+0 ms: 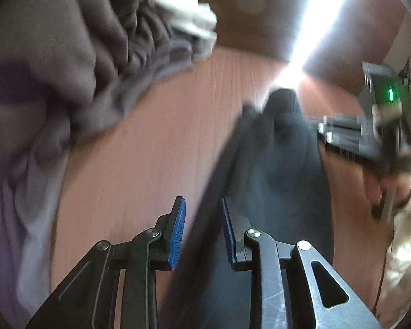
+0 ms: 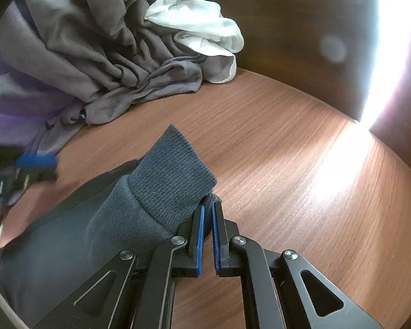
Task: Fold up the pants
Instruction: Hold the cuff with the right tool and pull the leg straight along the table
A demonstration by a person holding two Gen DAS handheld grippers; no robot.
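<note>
On the wooden table [image 2: 274,137] in front of me, the dark blue-grey pants [image 2: 101,227] lie stretched out, with one ribbed cuff [image 2: 172,175] raised toward my right gripper [image 2: 207,213]. From the right wrist view, that gripper's blue pads [image 2: 200,235] stand almost together, pinched on the edge of the cuff, whose fabric sits right at their tips; the rest of the leg trails away to the left and down past the frame edge.

From the left wrist view, my left gripper [image 1: 202,205] points steeply down at the table with its jaws a little apart. The dark edge of the pants [image 1: 274,170] runs up between and to the right of the fingers [image 1: 178,235], but the picture is blurred and I cannot tell whether either pad touches the cloth; I see no pinch on it. My right gripper [image 1: 328,134] shows in that same view at the far right, beside the far end of the pants, with a hand [image 1: 389,189] around its handle.

At the back left of the table sits a heap of grey clothes [image 2: 101,54], with a white cloth [image 2: 200,27] on its right side, well apart from the pants.
</note>
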